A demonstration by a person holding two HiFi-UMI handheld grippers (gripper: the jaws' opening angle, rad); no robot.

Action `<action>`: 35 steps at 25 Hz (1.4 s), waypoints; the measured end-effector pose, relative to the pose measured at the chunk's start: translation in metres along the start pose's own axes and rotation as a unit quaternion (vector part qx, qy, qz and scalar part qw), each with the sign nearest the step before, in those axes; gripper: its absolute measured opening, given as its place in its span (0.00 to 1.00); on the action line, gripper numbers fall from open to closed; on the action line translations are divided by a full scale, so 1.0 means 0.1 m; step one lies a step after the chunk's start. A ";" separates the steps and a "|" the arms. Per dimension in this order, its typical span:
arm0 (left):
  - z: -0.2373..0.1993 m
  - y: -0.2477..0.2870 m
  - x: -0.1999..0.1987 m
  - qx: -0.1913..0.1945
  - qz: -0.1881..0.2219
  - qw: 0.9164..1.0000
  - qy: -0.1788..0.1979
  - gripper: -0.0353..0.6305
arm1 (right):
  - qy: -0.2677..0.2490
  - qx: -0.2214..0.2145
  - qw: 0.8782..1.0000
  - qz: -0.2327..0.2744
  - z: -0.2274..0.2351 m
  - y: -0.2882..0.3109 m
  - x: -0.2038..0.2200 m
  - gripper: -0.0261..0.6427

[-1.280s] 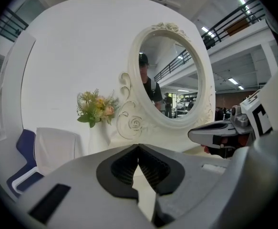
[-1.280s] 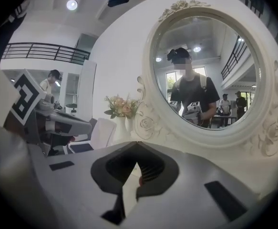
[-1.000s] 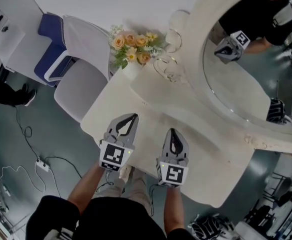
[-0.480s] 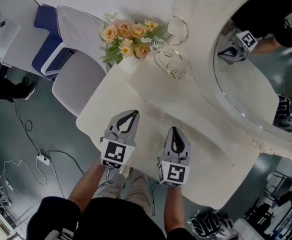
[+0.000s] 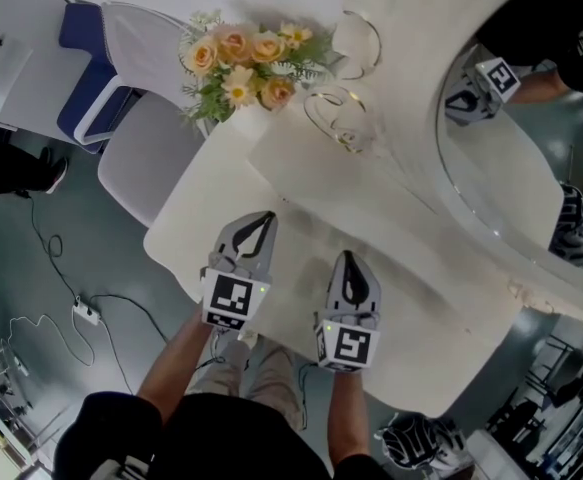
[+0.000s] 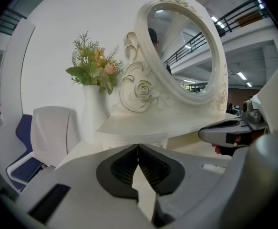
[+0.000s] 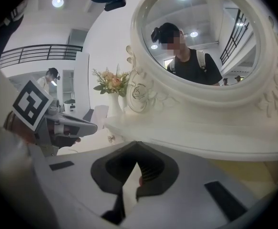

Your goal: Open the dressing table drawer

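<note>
Both the left hand-held gripper (image 5: 266, 223) and the right hand-held gripper (image 5: 346, 260) are pinched closed and empty over the bench (image 5: 201, 238); the drawer (image 7: 115, 136) sits ahead under the mirror's raised tier, probably light, rigid and straight-sliding, best pinched at its small, likely slippery knob (image 7: 111, 138).

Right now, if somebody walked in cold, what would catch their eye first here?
Probably the big oval mirror in its ornate cream frame, filling the head view's right side at the back of the dressing table. Next, the peach and yellow flowers in a white vase at the table's far left corner. Then the left gripper and right gripper, side by side over the near edge, jaws shut and empty.
</note>
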State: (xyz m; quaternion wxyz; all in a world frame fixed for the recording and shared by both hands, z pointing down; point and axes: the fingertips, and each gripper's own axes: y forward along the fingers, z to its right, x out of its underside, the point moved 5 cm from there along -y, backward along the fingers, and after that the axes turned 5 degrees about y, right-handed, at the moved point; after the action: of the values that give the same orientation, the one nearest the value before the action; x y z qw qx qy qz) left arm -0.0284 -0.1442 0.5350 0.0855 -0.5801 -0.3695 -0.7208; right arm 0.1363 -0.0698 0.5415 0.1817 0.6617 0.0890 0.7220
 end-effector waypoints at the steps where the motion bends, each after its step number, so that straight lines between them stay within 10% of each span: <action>1: 0.00 0.02 0.02 0.003 -0.003 1.000 -0.004 0.06 | 0.000 -0.001 1.000 -0.001 0.00 0.00 0.02 0.03; 15: 0.01 0.40 0.23 0.024 -0.042 0.999 -0.002 0.28 | 0.012 -0.007 1.000 -0.011 0.01 0.09 0.12 0.03; 35: 0.01 0.62 0.29 0.016 -0.051 0.998 0.016 0.27 | 0.019 -0.001 1.000 -0.017 0.14 0.12 0.19 0.03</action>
State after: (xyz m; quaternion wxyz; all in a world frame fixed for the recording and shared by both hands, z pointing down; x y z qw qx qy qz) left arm -0.0024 -0.1781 0.5882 0.0635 -0.5472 -0.4089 -0.7275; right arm 0.1477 -0.0749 0.5652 0.1930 0.6464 0.1032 0.7309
